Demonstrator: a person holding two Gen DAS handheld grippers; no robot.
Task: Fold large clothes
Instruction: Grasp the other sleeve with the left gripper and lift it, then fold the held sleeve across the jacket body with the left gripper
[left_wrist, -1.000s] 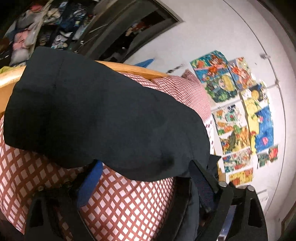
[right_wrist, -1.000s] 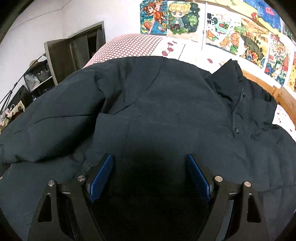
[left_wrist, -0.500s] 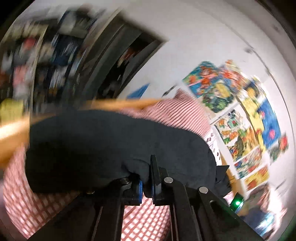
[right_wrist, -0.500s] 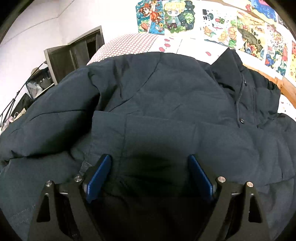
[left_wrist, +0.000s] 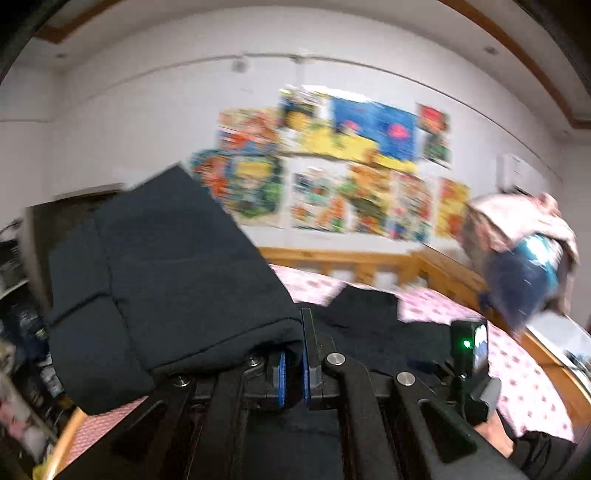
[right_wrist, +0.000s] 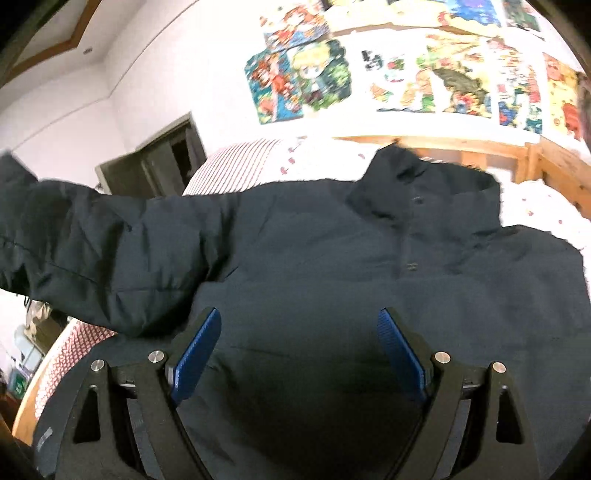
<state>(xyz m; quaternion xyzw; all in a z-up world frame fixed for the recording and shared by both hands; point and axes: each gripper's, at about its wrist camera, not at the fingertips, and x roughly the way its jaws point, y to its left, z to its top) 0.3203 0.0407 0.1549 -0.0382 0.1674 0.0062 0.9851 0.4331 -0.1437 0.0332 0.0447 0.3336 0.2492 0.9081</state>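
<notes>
Bed (right_wrist: 535, 206), pink-patterned sheet, wooden rail on the far and right sides; checked red-white cover (right_wrist: 236, 166) at its left end. Dark jacket (right_wrist: 369, 266) lies spread across the bed, front up, collar toward the poster wall, covering most of the mattress. Its sleeve (left_wrist: 166, 273) is lifted off the bed and stands up in front of the left camera, blocking the left half of that view; in the right view the same sleeve (right_wrist: 92, 251) stretches out left, above the checked cover. Posters (left_wrist: 332, 170) across the white wall behind. Dark cabinet (right_wrist: 166, 162) past the bed's left end. Bundle of light and blue cloth (left_wrist: 524, 258) over the right rail, blurred. Left gripper (left_wrist: 291, 369): fingers clenched on the sleeve cuff edge. Right gripper (right_wrist: 299, 350): fingers spread wide, nothing between them, low over the jacket's lower front.
</notes>
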